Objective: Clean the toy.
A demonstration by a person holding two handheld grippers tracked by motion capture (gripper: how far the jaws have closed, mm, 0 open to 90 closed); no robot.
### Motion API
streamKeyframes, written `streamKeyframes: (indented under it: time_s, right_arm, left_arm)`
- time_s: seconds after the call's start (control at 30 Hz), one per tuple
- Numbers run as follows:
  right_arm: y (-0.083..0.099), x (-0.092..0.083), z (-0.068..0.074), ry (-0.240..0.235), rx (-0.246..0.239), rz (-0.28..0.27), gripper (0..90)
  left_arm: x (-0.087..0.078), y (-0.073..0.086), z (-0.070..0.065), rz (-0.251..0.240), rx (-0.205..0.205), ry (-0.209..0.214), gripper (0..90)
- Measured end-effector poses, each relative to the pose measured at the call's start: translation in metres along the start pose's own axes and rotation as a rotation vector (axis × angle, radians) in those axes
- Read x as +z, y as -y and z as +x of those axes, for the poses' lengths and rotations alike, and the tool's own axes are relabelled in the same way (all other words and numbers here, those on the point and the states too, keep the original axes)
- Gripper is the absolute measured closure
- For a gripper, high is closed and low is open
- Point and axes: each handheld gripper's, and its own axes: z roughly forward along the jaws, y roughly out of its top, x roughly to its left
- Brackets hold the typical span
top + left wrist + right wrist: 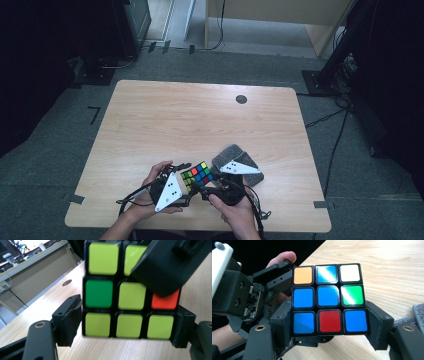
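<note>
I have the puzzle cube point(198, 174) low on the counter point(150, 125), at about six o'clock, between my two hands. The left gripper point(128, 326) has its jaws closed on the cube's bottom layer, and the right gripper point(329, 326) clamps the blue face's lowest row. I judge this mid-twist; next, one hand must brace while the other turns its layer squarely.

The high view is dim, its 9 and 3 o'clock edges sunk in black, and the pale surface point(200, 120) is evenly lit. In the right tool's view, white glare streaks the Rubik's cube point(329, 299) at 12 and 3 o'clock. The left tool's view is bright, and there the cube's near face is softly blurred.
</note>
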Motion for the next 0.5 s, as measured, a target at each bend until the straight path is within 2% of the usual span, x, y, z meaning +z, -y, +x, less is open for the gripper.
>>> streamKeyframes:
  time_s: [0.13, 0.2, 0.3, 0.4, 0.5]
  right_arm:
    - [0.0, 0.002, -0.001, 0.001, 0.011, 0.025, 34.3]
    - [0.0, 0.002, -0.003, -0.012, 0.016, 0.028, 34.1]
    - [-0.002, 0.0, -0.004, -0.037, 0.002, 0.021, 28.1]
    - [-0.008, -0.012, -0.007, -0.071, -0.009, -0.023, 23.6]
    - [-0.014, -0.027, -0.014, -0.041, -0.019, -0.086, 22.4]
  left_arm:
    - [0.0, 0.001, -0.003, 0.002, 0.023, -0.002, 32.9]
    - [0.0, 0.001, -0.001, -0.004, 0.015, 0.003, 33.5]
    - [-0.002, 0.002, 0.004, -0.011, -0.032, 0.003, 33.7]
    - [-0.006, 0.008, 0.016, -0.012, -0.1, -0.008, 33.8]
    - [-0.01, 0.013, 0.028, -0.017, -0.175, -0.025, 33.8]
